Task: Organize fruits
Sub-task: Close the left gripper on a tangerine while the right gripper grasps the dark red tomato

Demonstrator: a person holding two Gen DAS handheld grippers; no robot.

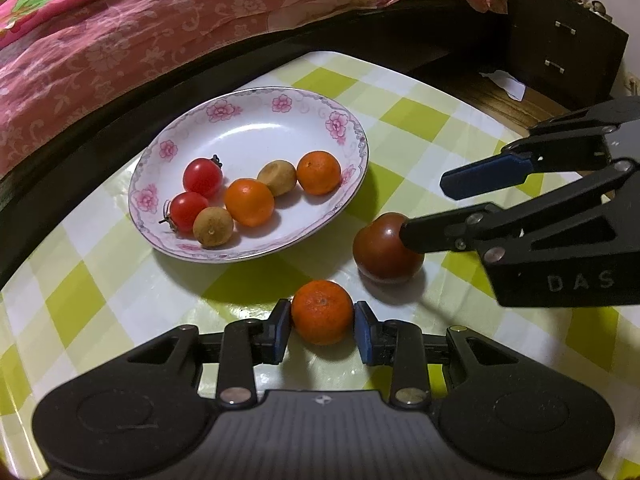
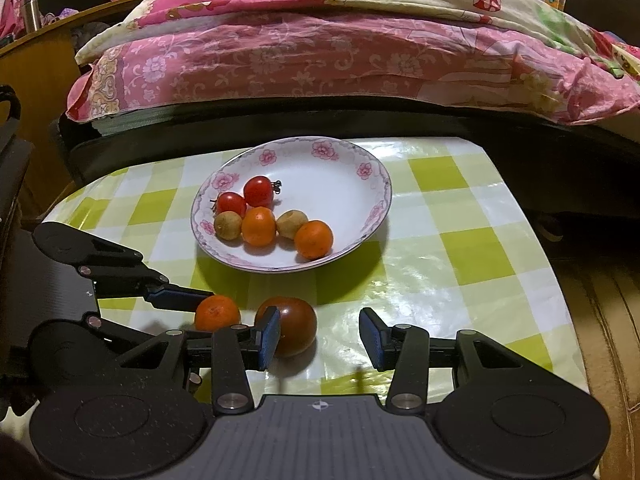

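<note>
My left gripper (image 1: 322, 326) is shut on a small orange mandarin (image 1: 322, 311) on the checked tablecloth; the mandarin also shows in the right wrist view (image 2: 217, 313). My right gripper (image 2: 319, 338) is open; its left finger (image 2: 269, 336) touches a dark red tomato (image 2: 294, 325), also seen in the left wrist view (image 1: 384, 250). A floral white plate (image 1: 256, 120) holds two cherry tomatoes (image 1: 202, 178), two mandarins (image 1: 249, 202) and two brown longans (image 1: 213, 227).
A bed with a pink floral quilt (image 2: 320, 56) runs along the table's far edge. A dark drawer cabinet (image 1: 560, 40) stands at the back right. The table's right edge (image 2: 560, 280) drops to a brown floor.
</note>
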